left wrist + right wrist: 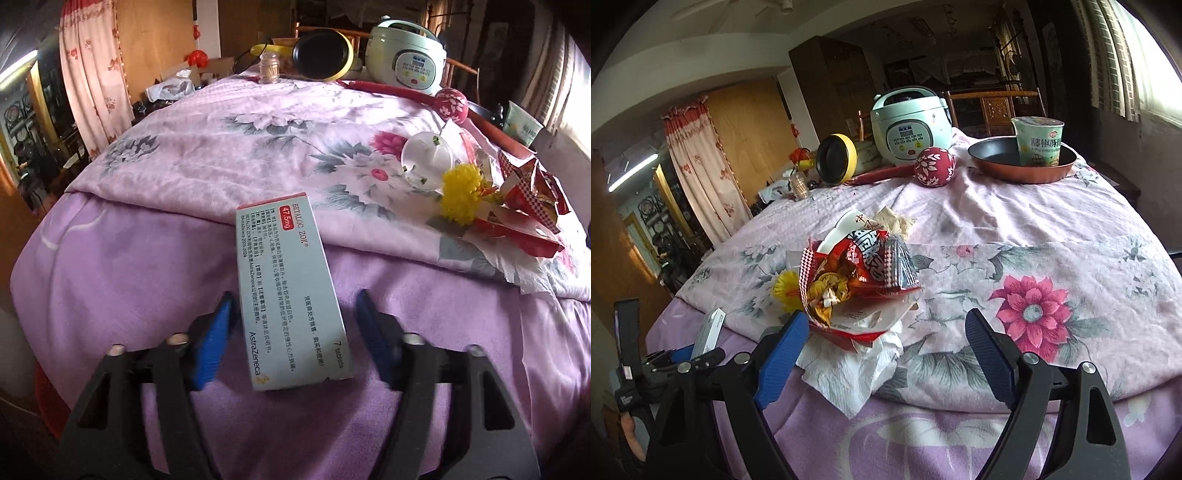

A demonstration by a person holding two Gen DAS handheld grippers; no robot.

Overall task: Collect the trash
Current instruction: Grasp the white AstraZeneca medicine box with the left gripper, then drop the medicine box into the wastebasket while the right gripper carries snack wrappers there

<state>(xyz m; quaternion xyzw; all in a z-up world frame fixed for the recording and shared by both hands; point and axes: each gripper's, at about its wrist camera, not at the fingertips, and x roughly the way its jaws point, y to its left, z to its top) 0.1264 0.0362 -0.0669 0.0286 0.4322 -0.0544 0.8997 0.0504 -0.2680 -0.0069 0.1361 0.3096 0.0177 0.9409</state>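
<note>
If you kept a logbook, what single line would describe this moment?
left gripper: open around medicine box, not gripping | right gripper: open, near trash pile

A pale blue-grey medicine box (pixel 291 291) with a red end stripe and printed text stands lengthwise at lower centre of the left view, tilted, its far end toward the floral sheet; in the right view it shows edge-on at lower left (pixel 709 332). The trash pile (pixel 857 280), at centre of the right view and right edge of the left view (pixel 517 206), is crumpled red-checked wrappers and torn red-and-white cartons heaped on a crumpled white tissue (pixel 849 373), with a yellow pompom (pixel 461 194) and a clear plastic lid (pixel 426 158) beside it.
</note>
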